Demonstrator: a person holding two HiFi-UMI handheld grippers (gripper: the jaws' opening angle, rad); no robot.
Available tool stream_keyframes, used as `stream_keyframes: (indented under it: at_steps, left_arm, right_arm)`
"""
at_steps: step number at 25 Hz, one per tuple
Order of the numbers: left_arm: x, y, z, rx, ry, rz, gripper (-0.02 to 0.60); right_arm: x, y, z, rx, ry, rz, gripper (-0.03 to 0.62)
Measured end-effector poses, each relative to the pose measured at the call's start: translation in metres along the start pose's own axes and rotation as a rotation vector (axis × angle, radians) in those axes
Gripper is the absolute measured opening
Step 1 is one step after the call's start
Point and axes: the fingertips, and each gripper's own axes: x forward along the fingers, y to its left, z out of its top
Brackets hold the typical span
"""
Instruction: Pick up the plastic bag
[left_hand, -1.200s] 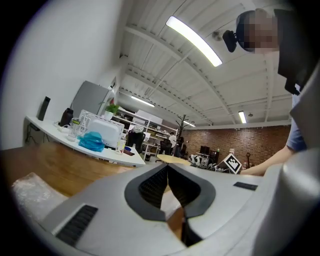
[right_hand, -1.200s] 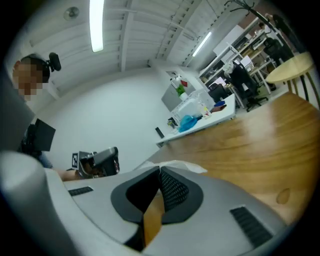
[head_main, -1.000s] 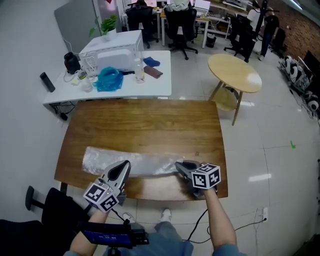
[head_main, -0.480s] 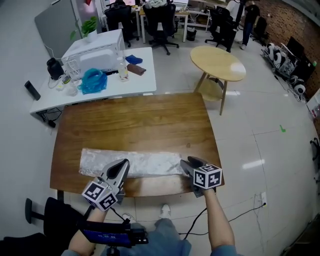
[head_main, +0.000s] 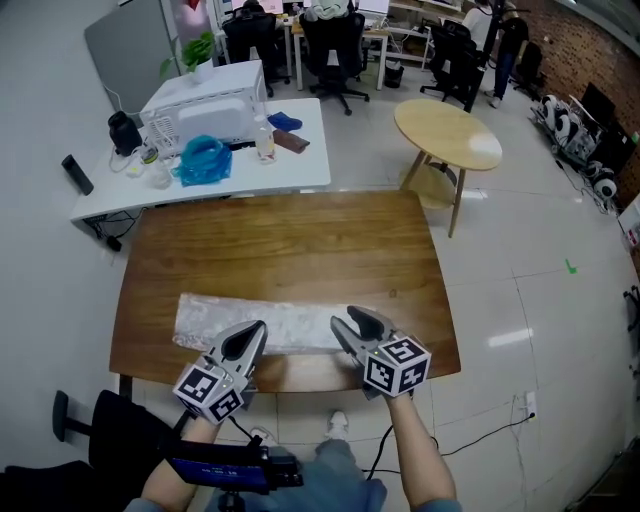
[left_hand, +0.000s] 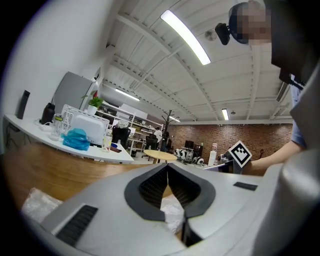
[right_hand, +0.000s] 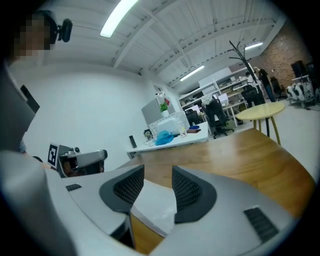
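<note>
A white desk (head_main: 295, 170) stands in the upper left of the head view. A white appliance (head_main: 215, 105) and a blue bag (head_main: 203, 160) are carried on it. Below it, the centre of the frame is filled by the wooden table (head_main: 280, 240).

The plastic bag (head_main: 290, 322) is laid flat along the near edge of the wooden table, in the lower centre of the frame. It is clear and crinkled, and it is stretched from left to right.

The left gripper (head_main: 252, 330) is placed in the lower left, with its tips over the left half of the bag. In the left gripper view, the jaws of the left gripper (left_hand: 167, 167) are seen closed with their tips together. Crumpled film of the plastic bag (left_hand: 172, 212) is caught between the pads.

The right gripper (head_main: 352, 320) is placed in the lower centre, at the right end of the bag. In the right gripper view, the jaws of the right gripper (right_hand: 157, 172) are seen spread wide apart. The end of the plastic bag (right_hand: 155, 200) lies between them, and it is not pressed by either pad.

A round table (head_main: 447, 135) is seen in the upper right, well apart from the wooden table.
</note>
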Motion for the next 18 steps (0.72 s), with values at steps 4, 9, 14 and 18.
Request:
stream_keyframes:
  at_steps: [4, 9, 14, 18]
  left_arm:
    - [-0.026, 0.014, 0.008, 0.043, -0.015, 0.040, 0.011]
    - [-0.058, 0.032, 0.027, 0.150, -0.030, 0.116, 0.011]
    - [-0.078, 0.042, 0.036, 0.134, -0.056, 0.145, 0.009]
    - [-0.083, 0.034, 0.045, 0.155, -0.066, 0.127, 0.009]
  right_arm:
    - [0.015, 0.053, 0.015, -0.057, -0.052, 0.063, 0.184]
    - [0.019, 0.114, 0.039, -0.130, -0.137, 0.151, 0.145]
    - [0.013, 0.135, 0.041, -0.185, -0.160, 0.138, 0.063]
    - [0.004, 0.148, 0.045, -0.261, -0.196, 0.123, -0.015]
